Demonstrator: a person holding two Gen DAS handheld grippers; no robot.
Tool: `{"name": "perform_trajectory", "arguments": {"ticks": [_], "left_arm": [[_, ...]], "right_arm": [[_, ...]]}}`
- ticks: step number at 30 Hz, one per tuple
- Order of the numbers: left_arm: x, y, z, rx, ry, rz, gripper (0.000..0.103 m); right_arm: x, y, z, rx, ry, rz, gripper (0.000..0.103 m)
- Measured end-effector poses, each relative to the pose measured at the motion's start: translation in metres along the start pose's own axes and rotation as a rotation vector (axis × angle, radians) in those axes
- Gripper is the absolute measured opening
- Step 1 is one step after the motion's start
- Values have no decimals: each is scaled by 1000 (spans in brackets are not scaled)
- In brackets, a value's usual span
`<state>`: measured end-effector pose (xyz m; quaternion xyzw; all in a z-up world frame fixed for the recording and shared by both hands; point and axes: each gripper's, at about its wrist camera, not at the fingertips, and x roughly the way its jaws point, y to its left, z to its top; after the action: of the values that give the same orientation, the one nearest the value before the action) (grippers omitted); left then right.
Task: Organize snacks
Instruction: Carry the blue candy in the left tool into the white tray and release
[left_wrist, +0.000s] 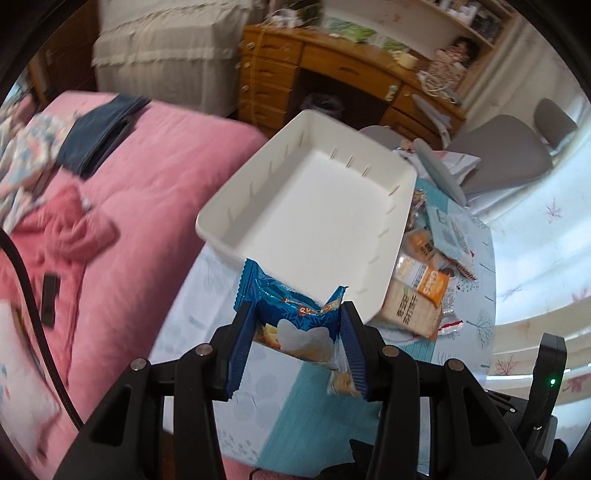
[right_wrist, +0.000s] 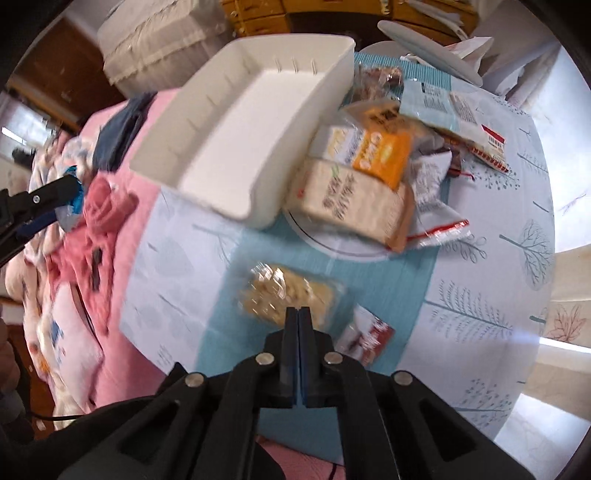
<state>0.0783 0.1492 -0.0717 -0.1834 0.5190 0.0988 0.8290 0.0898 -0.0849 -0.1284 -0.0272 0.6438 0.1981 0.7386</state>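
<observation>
Clamped between the blue pads of the left gripper (left_wrist: 297, 314), a blue snack bag (left_wrist: 295, 314) is held above the near desk edge, its crimped top overlapping the near corner of the white bin (left_wrist: 384, 236). A smaller clear packet (left_wrist: 341, 380) appears to be caught against the right pad.

- White bin: empty, ribbed inner walls, set on the desk (right_wrist: 498, 258) at its left side, one long rim overhanging toward the pink bed (left_wrist: 147, 203).
- Snack pile: an orange-and-white pack (right_wrist: 380, 155) and a beige pack (right_wrist: 351, 203) lie just beside the bin's right wall, the beige one partly on a white plate (right_wrist: 332, 247).
- Right gripper (right_wrist: 298, 314): clenched shut with nothing between its pads, hanging over a clear bag of biscuits (right_wrist: 280, 295); a red-and-white packet (right_wrist: 369, 336) lies just to the right.
- Open room: the desk's right part and near edge, covered by a tree-print cloth, are bare.
</observation>
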Motion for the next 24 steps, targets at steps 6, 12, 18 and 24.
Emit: {"name": "perform_trajectory", "arguments": {"ticks": [6,12,18,24], "left_arm": [[10,1,34,118,-30,-61,45],[31,-4,62,221,-35,-82,46],[50,-10,74,283,-17,-100,52],[57,-16,71,297,-2,-129,79]], "right_arm": [[-8,27,20,40,-100,14,0],[-11,42,22,115,-198,28,0],[-9,44,15,195,-223,3,0],[-14,37,4,275,-250,-40,1]]}}
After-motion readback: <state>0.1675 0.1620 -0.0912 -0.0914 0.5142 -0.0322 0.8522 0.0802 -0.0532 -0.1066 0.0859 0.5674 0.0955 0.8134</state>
